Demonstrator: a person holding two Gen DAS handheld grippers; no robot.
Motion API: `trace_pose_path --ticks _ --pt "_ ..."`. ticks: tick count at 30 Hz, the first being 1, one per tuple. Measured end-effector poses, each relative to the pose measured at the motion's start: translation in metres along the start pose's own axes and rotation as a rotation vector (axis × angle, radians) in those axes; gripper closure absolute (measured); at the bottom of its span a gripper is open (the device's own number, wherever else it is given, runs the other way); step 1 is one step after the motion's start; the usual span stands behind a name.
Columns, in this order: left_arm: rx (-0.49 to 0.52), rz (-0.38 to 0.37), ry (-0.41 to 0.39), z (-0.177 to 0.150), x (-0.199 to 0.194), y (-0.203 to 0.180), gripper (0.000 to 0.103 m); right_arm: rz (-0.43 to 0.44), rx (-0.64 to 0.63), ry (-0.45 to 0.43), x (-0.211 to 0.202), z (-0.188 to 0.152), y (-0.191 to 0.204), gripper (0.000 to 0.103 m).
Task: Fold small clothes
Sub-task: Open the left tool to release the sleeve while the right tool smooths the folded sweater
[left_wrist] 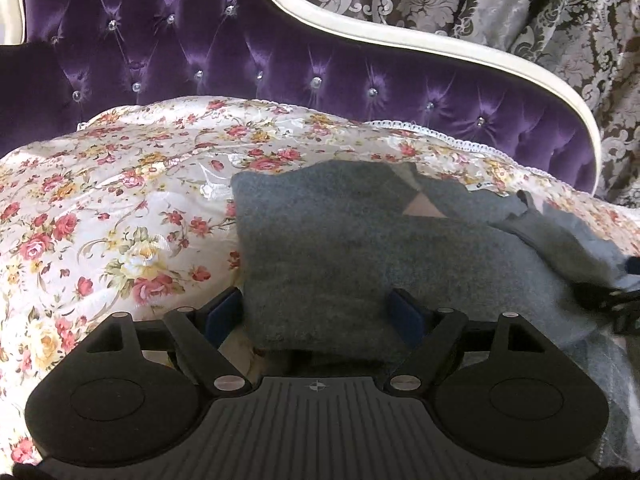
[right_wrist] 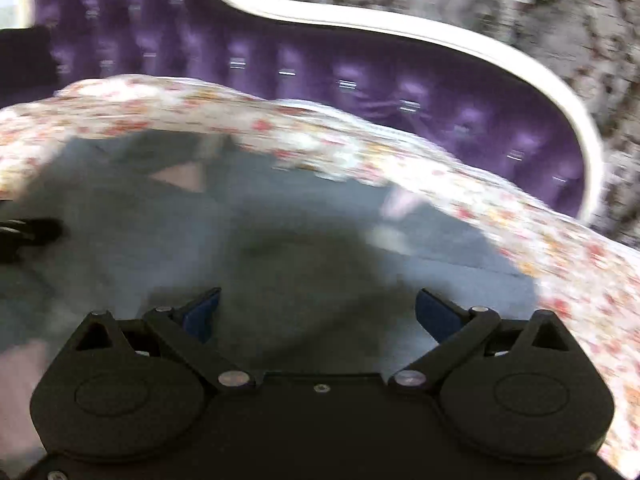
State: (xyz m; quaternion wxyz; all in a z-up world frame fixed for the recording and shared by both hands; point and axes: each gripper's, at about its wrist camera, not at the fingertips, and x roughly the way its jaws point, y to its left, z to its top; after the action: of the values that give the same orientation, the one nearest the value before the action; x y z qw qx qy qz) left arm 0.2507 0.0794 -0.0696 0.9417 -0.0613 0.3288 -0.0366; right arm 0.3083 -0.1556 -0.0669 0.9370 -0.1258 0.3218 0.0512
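Big purple tufted headboard [left_wrist: 280, 60] with a cream curved frame [left_wrist: 400, 36] takes up the back of the room, and a patterned grey-and-brown curtain [left_wrist: 500, 8] hangs to the right of it. Below that the bed is covered with a flowery bedspread [left_wrist: 120, 208], roses all over it, with a bit of white lace edging along the far side.

The thing being folded is a grey sweater [left_wrist: 340, 248], and it's lying on the bedspread toward the right half, with a little triangle of pale pink showing near its top edge. One part of it lies doubled over and a sleeve trails off to the right.

The left gripper [left_wrist: 316, 312] sits low at the sweater's near edge, jaws spread wide with a fold of the grey knit lying between the blue pads; they don't look to be squeezing it. The right gripper [right_wrist: 318, 312] is over the sweater too, jaws wide apart and nothing pinched, though that view is really blurry.
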Motion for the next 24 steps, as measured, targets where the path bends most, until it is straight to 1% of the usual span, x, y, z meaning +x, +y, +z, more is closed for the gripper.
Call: trace_pose_path --ticks 1,5,8,10,12,15,17,18,19,20,21,22,24 --pt "0.001 0.002 -0.003 0.001 0.003 0.001 0.023 -0.028 0.032 0.009 -0.002 -0.004 -0.013 0.003" --pt "-0.001 0.006 -0.005 0.0 0.003 0.0 0.022 -0.078 0.181 0.035 -0.014 -0.024 -0.069 0.003" --pt "-0.005 0.004 -0.005 -0.001 0.002 0.001 0.022 -0.122 0.23 0.03 -0.027 -0.035 -0.093 0.003" --pt "-0.005 0.006 -0.004 0.0 0.001 0.001 0.022 -0.109 0.281 0.007 -0.035 -0.041 -0.107 0.003" --pt "-0.005 0.006 -0.005 -0.001 0.001 0.001 0.022 -0.078 0.318 -0.04 -0.045 -0.044 -0.113 0.003" --pt "-0.006 0.006 -0.005 -0.001 0.0 0.002 0.022 -0.053 0.305 -0.094 -0.056 -0.042 -0.11 0.003" --pt "-0.007 0.006 -0.006 -0.001 0.0 0.002 0.022 -0.009 0.303 -0.111 -0.053 -0.036 -0.108 0.003" --pt "-0.007 0.007 -0.006 -0.001 0.0 0.001 0.022 0.018 0.302 -0.112 -0.052 -0.035 -0.108 0.004" --pt "-0.008 0.007 -0.006 -0.001 0.0 0.001 0.022 0.045 0.301 -0.103 -0.047 -0.034 -0.109 0.014" --pt "-0.009 0.006 -0.006 -0.001 -0.001 0.001 0.022 0.066 0.301 -0.093 -0.042 -0.031 -0.111 0.022" --pt "-0.01 0.006 -0.006 -0.001 -0.001 0.001 0.022 0.083 0.303 -0.08 -0.038 -0.03 -0.112 0.033" --pt "-0.011 0.005 -0.007 -0.001 -0.001 0.001 0.022 0.093 0.306 -0.069 -0.033 -0.029 -0.113 0.036" --pt "-0.012 0.005 -0.008 -0.001 -0.002 0.001 0.022 0.089 0.309 -0.058 -0.025 -0.027 -0.116 0.036"
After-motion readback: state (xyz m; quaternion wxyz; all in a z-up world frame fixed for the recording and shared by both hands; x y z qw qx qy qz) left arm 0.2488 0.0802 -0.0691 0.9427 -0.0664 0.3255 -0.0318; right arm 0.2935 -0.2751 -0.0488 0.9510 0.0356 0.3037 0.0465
